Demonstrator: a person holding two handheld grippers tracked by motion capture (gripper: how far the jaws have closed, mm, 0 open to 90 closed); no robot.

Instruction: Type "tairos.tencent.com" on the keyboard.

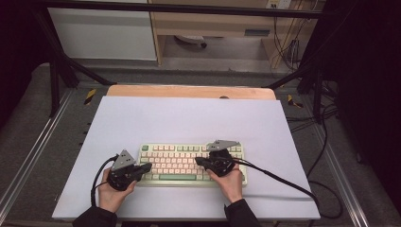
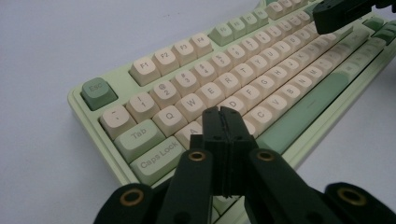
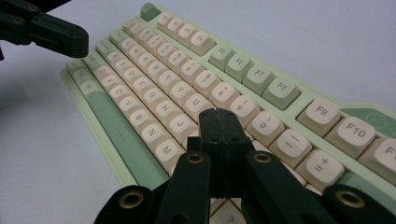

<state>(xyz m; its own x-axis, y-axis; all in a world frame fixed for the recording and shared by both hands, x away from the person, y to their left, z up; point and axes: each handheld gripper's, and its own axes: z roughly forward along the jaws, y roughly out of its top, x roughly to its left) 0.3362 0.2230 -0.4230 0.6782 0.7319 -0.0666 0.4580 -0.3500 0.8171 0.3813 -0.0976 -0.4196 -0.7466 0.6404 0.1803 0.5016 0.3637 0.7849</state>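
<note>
A pale green keyboard [image 1: 175,161] with cream keys and a green space bar lies on the white sheet near the front edge. My left gripper [image 1: 147,166] is shut with nothing in it, its tip over the keyboard's left end. In the left gripper view its closed tip [image 2: 222,112] hovers over the keyboard [image 2: 261,74] near the A and S keys. My right gripper [image 1: 198,161] is shut and empty too, over the right half. In the right gripper view its tip [image 3: 218,114] sits above the keyboard [image 3: 154,88] near the K and I keys.
The white sheet [image 1: 189,118] covers a wooden table [image 1: 189,91] inside a black frame. Black cables [image 1: 283,179] trail from the grippers off to the right and front left. Each gripper view shows the other gripper [image 2: 341,14] [image 3: 56,35] at the keyboard's far end.
</note>
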